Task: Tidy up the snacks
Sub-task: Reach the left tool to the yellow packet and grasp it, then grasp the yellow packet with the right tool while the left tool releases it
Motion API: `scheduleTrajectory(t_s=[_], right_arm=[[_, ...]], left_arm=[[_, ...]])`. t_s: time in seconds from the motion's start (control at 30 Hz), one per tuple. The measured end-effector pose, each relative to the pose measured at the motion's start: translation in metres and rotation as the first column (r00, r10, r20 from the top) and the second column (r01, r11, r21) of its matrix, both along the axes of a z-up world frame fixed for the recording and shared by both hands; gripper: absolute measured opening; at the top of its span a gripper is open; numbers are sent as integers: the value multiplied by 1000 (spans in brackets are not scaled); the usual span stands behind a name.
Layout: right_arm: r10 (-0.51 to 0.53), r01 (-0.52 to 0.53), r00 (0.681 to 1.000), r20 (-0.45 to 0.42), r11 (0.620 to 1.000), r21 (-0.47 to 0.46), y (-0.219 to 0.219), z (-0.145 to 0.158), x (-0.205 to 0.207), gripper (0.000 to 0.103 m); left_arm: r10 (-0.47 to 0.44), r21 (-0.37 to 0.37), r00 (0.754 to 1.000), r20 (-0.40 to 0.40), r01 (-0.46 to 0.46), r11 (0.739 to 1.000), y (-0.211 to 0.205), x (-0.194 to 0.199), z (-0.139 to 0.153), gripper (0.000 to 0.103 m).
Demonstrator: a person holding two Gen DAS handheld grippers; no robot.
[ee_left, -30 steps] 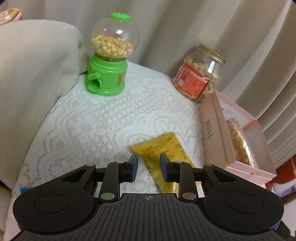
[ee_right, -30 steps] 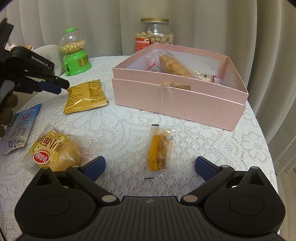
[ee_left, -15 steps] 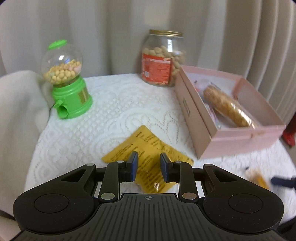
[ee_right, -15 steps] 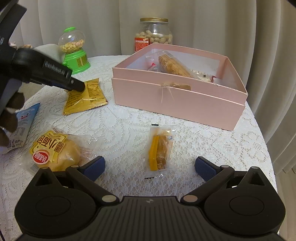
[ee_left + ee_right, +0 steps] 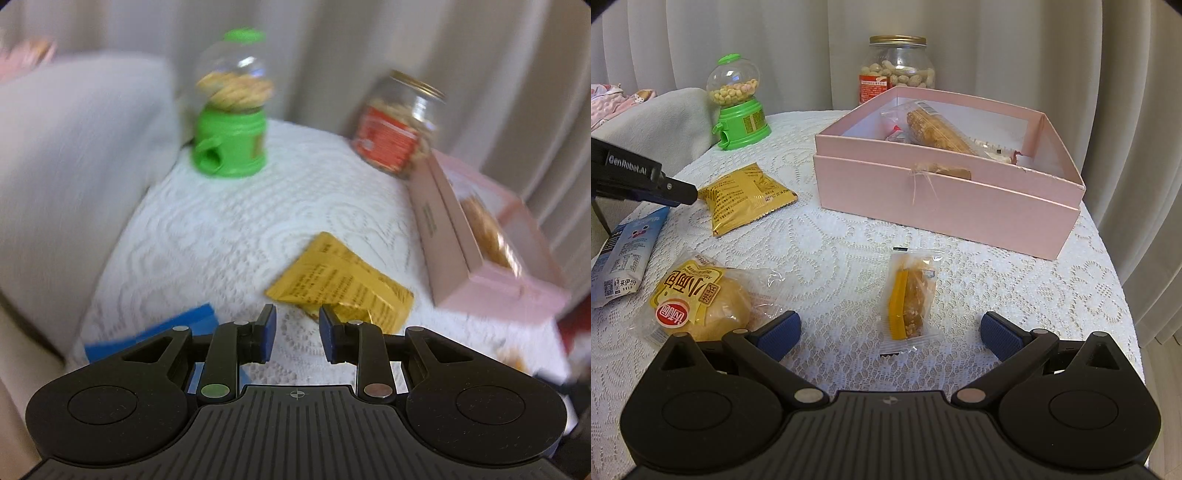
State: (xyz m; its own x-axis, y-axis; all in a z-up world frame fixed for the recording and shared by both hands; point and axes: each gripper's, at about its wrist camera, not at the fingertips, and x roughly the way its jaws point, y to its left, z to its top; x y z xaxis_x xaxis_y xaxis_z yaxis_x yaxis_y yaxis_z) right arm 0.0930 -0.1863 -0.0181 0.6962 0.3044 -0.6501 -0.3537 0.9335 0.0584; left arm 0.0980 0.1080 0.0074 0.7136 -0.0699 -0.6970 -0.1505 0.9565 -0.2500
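My left gripper (image 5: 297, 332) hovers low over the lace cloth with its jaws narrowly open and nothing between them. Its tip (image 5: 683, 194) sits at the left corner of the yellow snack packet (image 5: 340, 284) (image 5: 746, 197), which lies flat. My right gripper (image 5: 890, 332) stands wide open above the table's near edge. A small clear packet with a yellow-and-brown snack (image 5: 910, 295) lies on the cloth between and just beyond its fingers. The pink box (image 5: 942, 203) (image 5: 447, 240) holds several wrapped snacks.
A wrapped bun (image 5: 701, 299) lies near my right gripper's left finger, a blue packet (image 5: 628, 254) (image 5: 155, 336) at the table's left edge. A green candy dispenser (image 5: 740, 114) and a peanut jar (image 5: 897, 70) stand at the back. A grey cushion (image 5: 665, 122) borders the left.
My left gripper swung right over the yellow packet, then came back left and nearer, ending at the packet's left corner. Its view is blurred now. My right gripper has not moved.
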Motion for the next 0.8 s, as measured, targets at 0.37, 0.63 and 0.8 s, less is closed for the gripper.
scheduleTrajectory(t_s=[0.37, 0.63, 0.8], right_arm=[[-2, 2, 1000, 0, 1000, 1, 0, 0, 0, 103], [10, -10, 1000, -8, 1000, 1, -1, 2, -2, 103], [15, -15, 999, -28, 1000, -16, 2, 5, -1, 103]], left_arm=[[-12, -92, 1000, -21, 10, 996, -15, 46, -2, 30], [-239, -37, 971, -2, 239, 970, -45, 45, -5, 30], [-312, -21, 950, -14, 311, 950, -48, 28, -4, 32]])
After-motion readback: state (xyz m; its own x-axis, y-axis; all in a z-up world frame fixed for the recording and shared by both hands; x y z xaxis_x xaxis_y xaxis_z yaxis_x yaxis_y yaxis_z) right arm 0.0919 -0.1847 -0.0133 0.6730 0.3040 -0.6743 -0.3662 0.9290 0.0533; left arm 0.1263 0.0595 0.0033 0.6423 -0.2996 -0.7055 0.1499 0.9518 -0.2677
